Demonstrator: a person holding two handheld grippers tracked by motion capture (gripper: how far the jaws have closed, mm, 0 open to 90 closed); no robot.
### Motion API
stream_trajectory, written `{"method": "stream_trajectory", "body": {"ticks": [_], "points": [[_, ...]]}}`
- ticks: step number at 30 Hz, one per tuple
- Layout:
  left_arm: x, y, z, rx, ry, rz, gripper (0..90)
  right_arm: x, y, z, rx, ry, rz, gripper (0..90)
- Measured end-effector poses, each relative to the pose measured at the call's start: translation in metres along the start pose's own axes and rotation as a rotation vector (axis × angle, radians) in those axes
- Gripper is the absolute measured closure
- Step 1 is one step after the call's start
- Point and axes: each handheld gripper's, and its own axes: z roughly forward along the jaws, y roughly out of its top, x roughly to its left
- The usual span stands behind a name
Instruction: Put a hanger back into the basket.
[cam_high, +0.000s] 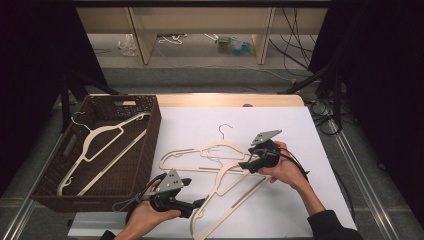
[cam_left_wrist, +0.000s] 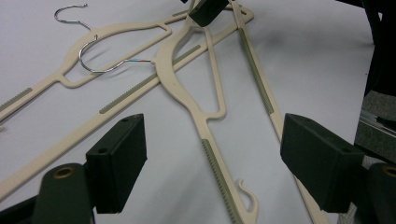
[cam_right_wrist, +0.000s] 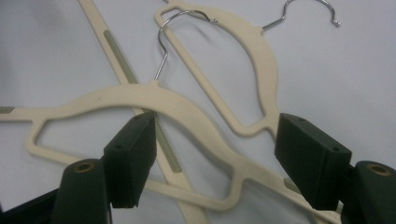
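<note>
In the high view, a brown wicker basket (cam_high: 145, 145) sits at the left on the white table (cam_high: 295, 130), with one cream hanger (cam_high: 100, 145) lying inside it; that hanger's hook is hard to make out against the weave. Two more cream hangers lie crossed at mid-frame: the far hanger (cam_high: 200, 155) and the near hanger (cam_high: 225, 200), whose lower end the left gripper (cam_high: 200, 203) partly covers. The left hand (cam_high: 147, 217) enters from the bottom edge, cut off at the wrist. The right hand (cam_high: 287, 170) reaches in from the lower right, its gripper (cam_high: 245, 165) over the hangers' crossing.

In the left gripper view, the jaws stand wide apart, holding nothing; the near hanger (cam_left_wrist: 187, 93) runs up between them, its ends cut off at the bottom edge. The other gripper's tip (cam_left_wrist: 208, 11) shows at top centre.

In the right gripper view, the jaws gape equally wide, empty, straddling the near hanger's shoulder (cam_right_wrist: 177, 109); the far hanger (cam_right_wrist: 261, 60) lies beyond, at upper right.
</note>
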Motion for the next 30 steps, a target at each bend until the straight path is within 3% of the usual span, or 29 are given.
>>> {"method": "stream_trajectory", "body": {"ticks": [3, 7, 9, 10, 12, 13, 18, 20, 22, 24, 26, 30], "points": [[-0.001, -0.001, 0.002, -0.003, -0.002, -0.016, 22.8, -0.004, 0.003, 0.002, 0.005, 0.034, 0.000, 30.8], [-0.003, -0.001, 0.001, 0.008, -0.004, -0.006, 22.8, -0.009, 0.005, 0.008, 0.033, 0.061, -0.013, 30.8], [-0.002, -0.001, 0.000, 0.004, -0.004, 0.021, 22.8, -0.011, 0.003, 0.011, 0.036, 0.067, -0.007, 30.8], [-0.002, -0.001, 0.000, 0.004, -0.009, 0.022, 22.9, -0.012, 0.002, 0.011, 0.063, 0.076, -0.002, 30.7], [-0.002, -0.002, -0.001, 0.022, -0.018, 0.013, 22.9, -0.014, 0.000, 0.014, 0.069, 0.071, -0.021, 30.2], [-0.004, -0.003, 0.001, 0.003, -0.013, 0.008, 22.9, -0.015, -0.001, 0.015, 0.072, 0.075, -0.019, 30.2], [-0.002, -0.003, 0.000, 0.003, -0.011, 0.033, 22.9, -0.015, -0.002, 0.016, 0.101, 0.093, -0.022, 30.5], [-0.004, -0.003, 0.000, 0.010, -0.010, 0.007, 23.0, -0.015, -0.003, 0.018, 0.111, 0.089, -0.022, 30.2], [-0.003, -0.003, 0.000, 0.018, -0.010, 0.021, 22.9, -0.016, -0.006, 0.020, 0.123, 0.100, -0.016, 30.1], [-0.003, -0.003, 0.001, 0.015, -0.010, 0.036, 23.0, -0.018, -0.007, 0.020, 0.147, 0.101, -0.023, 30.2], [-0.004, -0.004, 0.000, 0.015, -0.011, 0.011, 23.0, -0.018, -0.008, 0.019, 0.154, 0.109, -0.024, 30.4], [-0.002, -0.004, 0.000, 0.010, -0.012, 0.027, 23.0, -0.020, -0.012, 0.013, 0.182, 0.155, -0.017, 33.9]]}}
